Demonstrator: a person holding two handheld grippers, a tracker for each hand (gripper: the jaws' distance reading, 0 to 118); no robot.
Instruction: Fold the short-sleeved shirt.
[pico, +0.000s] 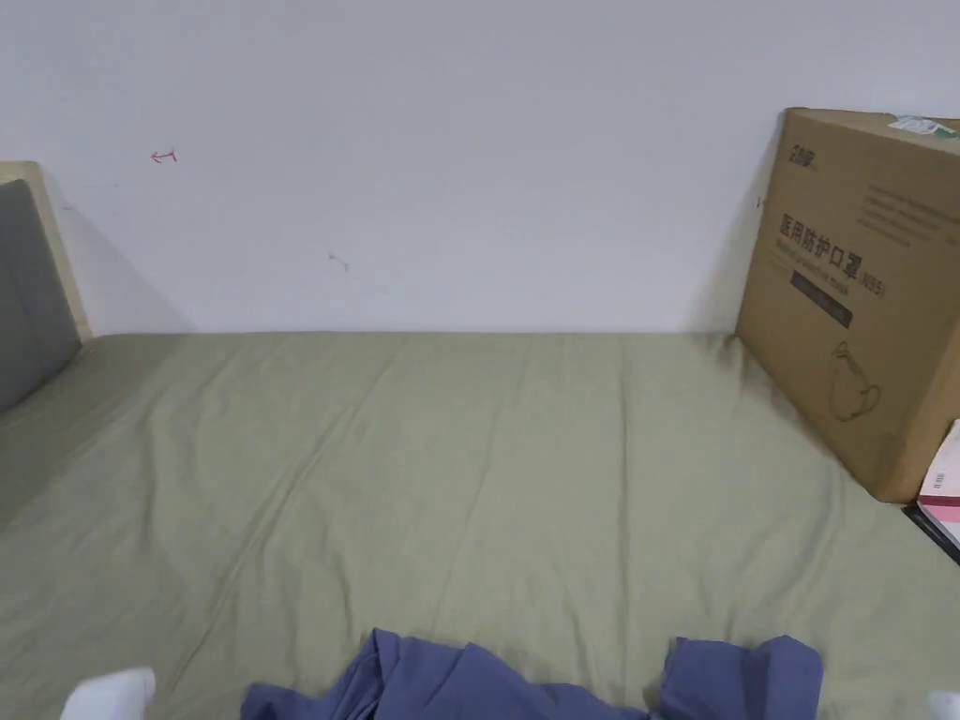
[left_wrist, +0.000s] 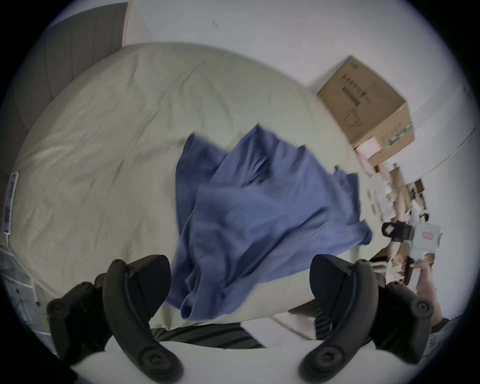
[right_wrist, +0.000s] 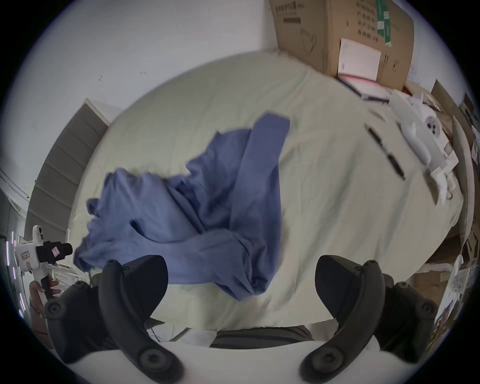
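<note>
Two grippers, left (left_wrist: 240, 275) and right (right_wrist: 241, 275), jaws spread empty, crumpled blue shirt (left_wrist: 249, 207) blurred, cut off in head view

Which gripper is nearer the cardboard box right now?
Right. The right gripper is at the bed's near edge on the cardboard box side; the left gripper is at the same edge, across the crumpled blue shirt, farther away.
</note>
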